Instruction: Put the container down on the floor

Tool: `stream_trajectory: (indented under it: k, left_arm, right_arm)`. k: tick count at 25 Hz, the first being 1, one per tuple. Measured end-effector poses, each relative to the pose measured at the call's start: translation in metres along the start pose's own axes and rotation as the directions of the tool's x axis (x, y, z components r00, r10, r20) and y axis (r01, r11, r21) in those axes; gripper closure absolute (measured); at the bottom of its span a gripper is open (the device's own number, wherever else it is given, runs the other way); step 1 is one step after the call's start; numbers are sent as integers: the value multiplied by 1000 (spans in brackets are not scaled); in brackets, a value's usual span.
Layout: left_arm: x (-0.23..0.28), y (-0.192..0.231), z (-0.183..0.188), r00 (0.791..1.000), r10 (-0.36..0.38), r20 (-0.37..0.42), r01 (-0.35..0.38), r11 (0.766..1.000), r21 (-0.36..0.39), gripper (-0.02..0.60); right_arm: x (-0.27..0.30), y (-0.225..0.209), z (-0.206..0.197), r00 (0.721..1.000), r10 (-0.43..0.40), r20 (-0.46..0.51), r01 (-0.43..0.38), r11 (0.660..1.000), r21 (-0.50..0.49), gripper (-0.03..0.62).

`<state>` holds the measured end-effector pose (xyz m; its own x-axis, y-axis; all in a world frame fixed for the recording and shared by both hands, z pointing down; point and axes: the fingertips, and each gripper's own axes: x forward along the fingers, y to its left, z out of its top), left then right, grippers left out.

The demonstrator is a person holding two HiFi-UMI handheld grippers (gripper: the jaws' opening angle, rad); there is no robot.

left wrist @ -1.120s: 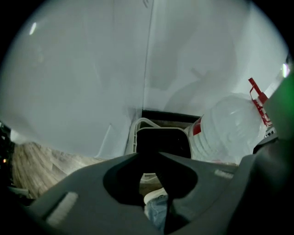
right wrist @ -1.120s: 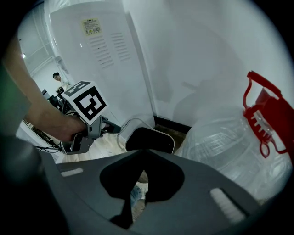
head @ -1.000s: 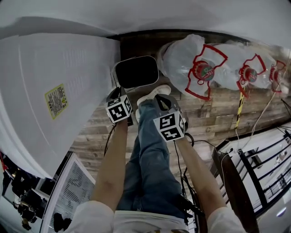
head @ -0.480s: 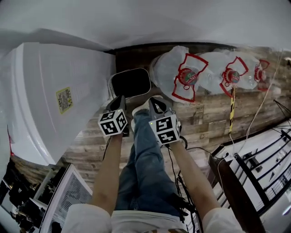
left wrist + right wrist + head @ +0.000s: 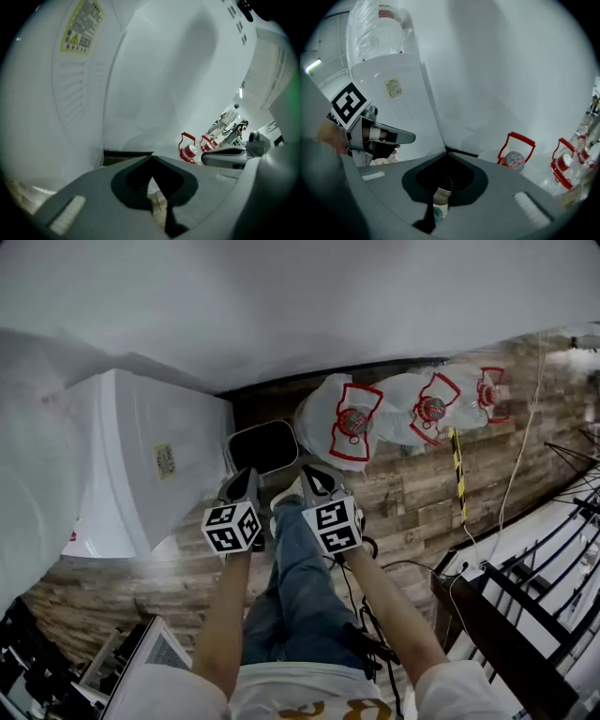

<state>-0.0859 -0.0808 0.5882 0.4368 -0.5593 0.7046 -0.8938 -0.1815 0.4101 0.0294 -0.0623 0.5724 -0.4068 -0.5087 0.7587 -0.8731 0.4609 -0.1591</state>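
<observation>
The container (image 5: pixel 262 447), a white bin with a dark inside, stands on the wooden floor (image 5: pixel 412 484) between a white appliance and a water jug. My left gripper (image 5: pixel 246 480) and right gripper (image 5: pixel 315 474) hang side by side just in front of it, apart from it. In the left gripper view the jaws of the left gripper (image 5: pixel 151 157) meet at the tips with nothing between them. The right gripper (image 5: pixel 446 153) is shut and empty too. The left gripper (image 5: pixel 370 136) also shows at the left of the right gripper view.
A tall white appliance (image 5: pixel 141 465) stands left of the container, and a water bottle (image 5: pixel 379 28) sits on top of it. Three clear water jugs with red handles (image 5: pixel 345 423) lie along the white wall. Black railings (image 5: pixel 553 559) and cables (image 5: pixel 412 568) are at the right. The person's legs and shoe (image 5: pixel 286 498) are below the grippers.
The head view has risen and pulled back, so everything looks smaller. Both grippers sit a little lower in the picture, still shut and side by side. The container has stayed on the floor.
</observation>
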Motion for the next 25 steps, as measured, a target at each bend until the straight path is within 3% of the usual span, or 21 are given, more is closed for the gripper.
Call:
stream_trajectory:
  k: [3,8,13,19,25]
  left_arm:
    - [-19,-13,20,999,-16,30,16,1000,18,580]
    - [-57,-32,53,996,-41,82,38,999,37,581]
    - [-106,-47,86,987,-66,149,65,998,11,581]
    - [-155,-82,133,978,-85,191,61,990,126,581]
    - [-210,-115,174,952,-123,279,66,976,207,581]
  right_arm:
    - [-18,1,16,1000,-19,20,19,1000,1,565]
    - [-55,12,54,994,1,105,-12,994,105,565]
    - [-98,28,88,988,-14,156,3,997,71,566]
    - [-150,31,140,967,-37,253,15,996,88,565]
    - [-200,52,174,950,-55,306,76,996,-56,565]
